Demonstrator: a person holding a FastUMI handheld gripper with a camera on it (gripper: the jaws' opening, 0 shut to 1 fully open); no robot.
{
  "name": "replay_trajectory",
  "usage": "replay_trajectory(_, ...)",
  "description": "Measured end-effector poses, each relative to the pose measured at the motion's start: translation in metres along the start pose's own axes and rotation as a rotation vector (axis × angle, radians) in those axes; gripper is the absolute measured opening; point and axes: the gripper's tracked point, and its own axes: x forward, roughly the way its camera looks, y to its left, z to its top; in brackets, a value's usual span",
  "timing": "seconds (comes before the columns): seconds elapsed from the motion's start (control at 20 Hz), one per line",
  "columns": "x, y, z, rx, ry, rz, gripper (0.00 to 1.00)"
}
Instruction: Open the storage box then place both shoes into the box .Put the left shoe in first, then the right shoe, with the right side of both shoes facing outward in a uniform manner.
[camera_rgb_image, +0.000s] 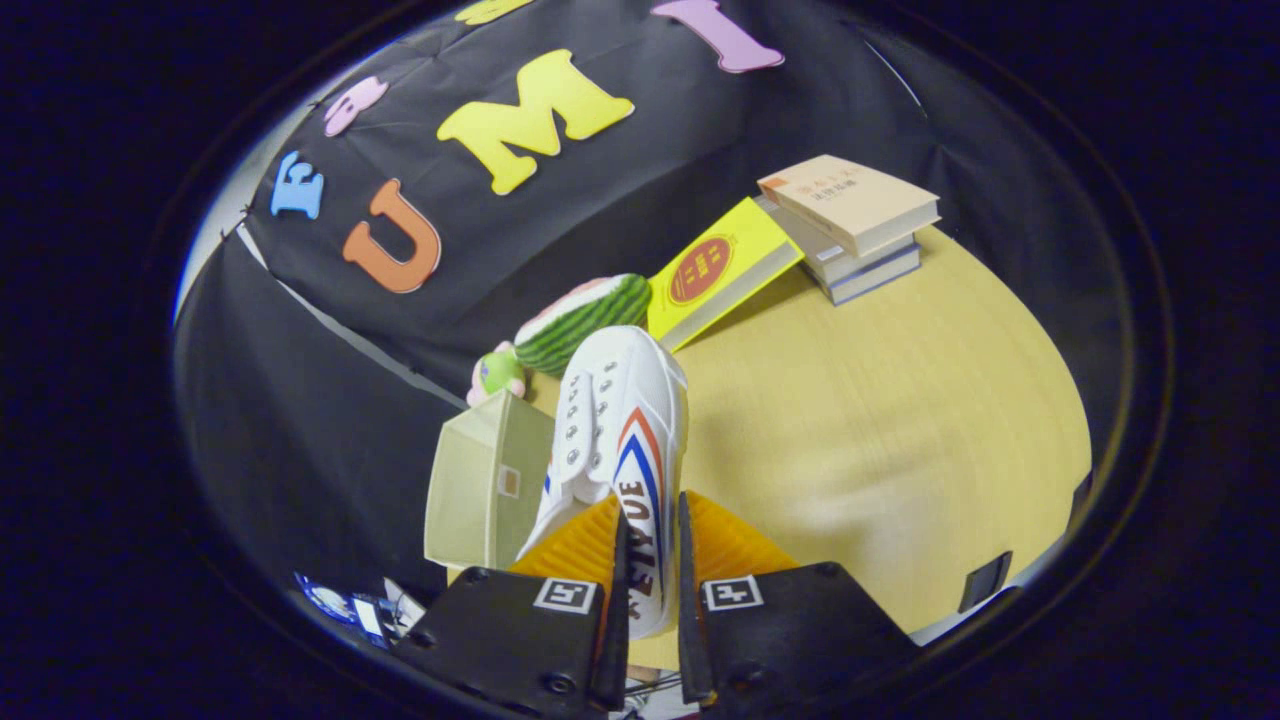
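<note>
Between the two orange fingers (580, 545) of the gripper (650, 545) sits a white canvas shoe (625, 420), clamped at its heel end, with both fingers pressing on its sides. The shoe's long axis runs straight ahead from the jaws, toe pointing away, and it appears lifted clear of the table. Its upper is smooth white fabric with a row of small metal eyelets on one side and curved red and blue stripes with dark lettering on the other; the toe is rounded and capped. Just beside the shoe, on its eyelet side and touching or nearly touching it, stands the storage box (485, 480), a pale olive fabric cube with soft flat walls and a small tag. Whether its opening is clear cannot be told from this angle. The coming move likely turns on that sideways offset: the shoe would have to swing toward the box and go in lengthwise, striped side kept outward. Beyond the toe lie a plush watermelon slice (580, 320), a small green plush toy (497, 372), a yellow book (720, 265) leaning on a stack of books (850, 225), all resting on the light wooden table (900, 430).
</note>
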Motion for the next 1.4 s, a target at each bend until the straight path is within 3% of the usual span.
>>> replay_trajectory(0.45, -0.034, 0.133, 0.019, -0.017, -0.147, 0.088, 0.25)
replay_trajectory(0.75, -0.004, 0.205, -0.01, 0.002, -0.185, 0.117, 0.26)
replay_trajectory(1.0, 0.045, 0.228, -0.056, 0.0, -0.148, 0.103, 0.26)
replay_trajectory(1.4, 0.117, 0.224, -0.108, 0.014, -0.11, 0.047, 0.26)
